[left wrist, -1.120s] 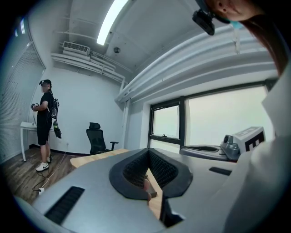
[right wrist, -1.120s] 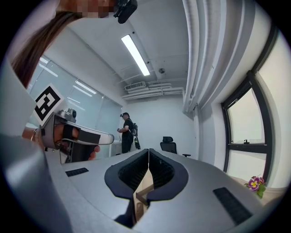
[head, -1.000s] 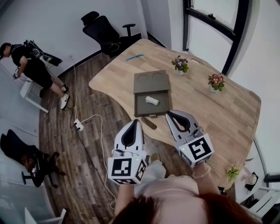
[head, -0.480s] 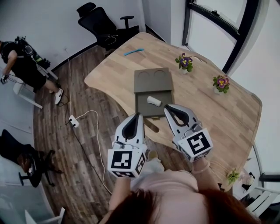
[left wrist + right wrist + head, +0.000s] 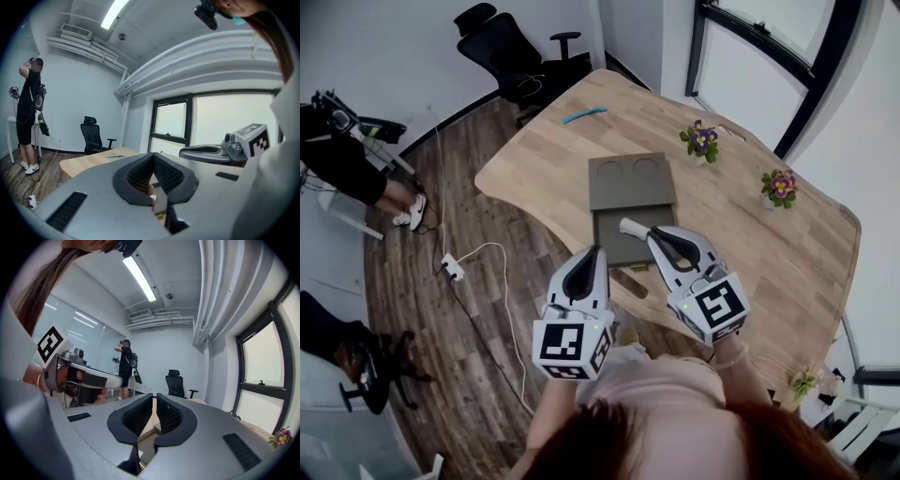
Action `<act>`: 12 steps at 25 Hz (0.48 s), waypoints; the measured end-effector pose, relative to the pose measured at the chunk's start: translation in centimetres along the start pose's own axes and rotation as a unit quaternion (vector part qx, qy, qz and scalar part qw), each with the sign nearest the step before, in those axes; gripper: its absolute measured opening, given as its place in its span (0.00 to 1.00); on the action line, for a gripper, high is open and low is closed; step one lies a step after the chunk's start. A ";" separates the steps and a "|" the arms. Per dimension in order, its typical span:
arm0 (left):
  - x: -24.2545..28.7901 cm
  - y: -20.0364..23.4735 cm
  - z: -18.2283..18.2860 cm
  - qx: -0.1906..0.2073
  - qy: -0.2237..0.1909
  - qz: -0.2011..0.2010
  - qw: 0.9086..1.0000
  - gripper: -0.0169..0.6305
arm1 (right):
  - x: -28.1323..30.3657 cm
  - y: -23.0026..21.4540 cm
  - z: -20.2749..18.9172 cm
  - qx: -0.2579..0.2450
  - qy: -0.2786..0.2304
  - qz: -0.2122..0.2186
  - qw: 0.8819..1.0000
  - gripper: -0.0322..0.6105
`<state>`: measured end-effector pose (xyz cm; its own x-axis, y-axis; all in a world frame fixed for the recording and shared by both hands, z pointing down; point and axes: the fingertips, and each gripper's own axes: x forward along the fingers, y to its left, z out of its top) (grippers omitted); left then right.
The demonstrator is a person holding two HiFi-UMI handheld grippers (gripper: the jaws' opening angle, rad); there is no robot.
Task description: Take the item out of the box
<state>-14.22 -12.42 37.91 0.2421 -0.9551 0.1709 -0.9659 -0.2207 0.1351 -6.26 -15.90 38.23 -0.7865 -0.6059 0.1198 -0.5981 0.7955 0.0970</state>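
While right claw (image 5: 652, 232) hangs shut, empty, over box (image 5: 633, 183) rim, left claw (image 5: 598, 251) likewise, at table (image 5: 750, 244) edge.

Flat olive-grey box (image 5: 630, 204) lies open on wooden table (image 5: 750, 244). Lid (image 5: 631, 180), two round recesses inside, folded back flat at 12 o'clock of tray (image 5: 607, 246). Small white cylindrical item (image 5: 630, 226) lies on side in tray, toward 1 o'clock corner.

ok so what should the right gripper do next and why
Probably open the right gripper, then lower its jaws around the white item. The gripper hangs over the open box with its jaws shut and nothing between them. Its tip is right beside the item, which lies in the box.
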 end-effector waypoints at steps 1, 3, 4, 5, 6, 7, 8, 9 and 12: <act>0.3 0.3 0.0 -0.002 -0.001 -0.001 1.000 0.02 | 0.4 -0.1 -0.2 0.000 0.005 0.001 1.000 0.05; 0.8 0.8 -0.1 -0.005 -0.002 -0.002 1.000 0.02 | 1.4 -0.2 -0.6 0.000 0.013 0.002 1.000 0.05; 1.1 1.0 -0.3 -0.006 -0.002 -0.002 1.000 0.02 | 1.8 -0.2 -0.8 -0.001 0.017 0.002 1.000 0.05; 1.3 1.2 -0.4 -0.007 -0.001 -0.003 1.000 0.02 | 2.1 -0.2 -1.0 -0.002 0.022 0.004 1.000 0.05; 1.5 1.4 -0.5 -0.008 0.000 -0.005 1.000 0.02 | 2.4 -0.1 -1.4 -0.004 0.029 0.006 1.000 0.05; 1.7 1.6 -0.7 -0.009 0.001 -0.007 1.000 0.02 | 2.7 -0.1 -1.7 -0.006 0.037 0.010 0.999 0.06; 2.0 1.8 -0.8 -0.011 0.001 -0.009 1.000 0.02 | 3.1 -0.1 -2.1 -0.008 0.044 0.013 0.999 0.07; 2.3 1.9 -0.9 -0.013 0.001 -0.011 1.000 0.02 | 3.4 -0.2 -2.4 -0.010 0.050 0.016 0.999 0.09; 3.1 2.0 -1.2 -0.015 0.004 -0.019 1.000 0.02 | 4.2 -0.4 -3.5 -0.013 0.068 0.018 0.997 0.12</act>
<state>-15.29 -15.55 39.91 0.2792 -0.9445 0.1730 -0.9530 -0.2505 0.1704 -8.80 -18.77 42.15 -0.7785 -0.5731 0.2558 -0.5639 0.8177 0.1158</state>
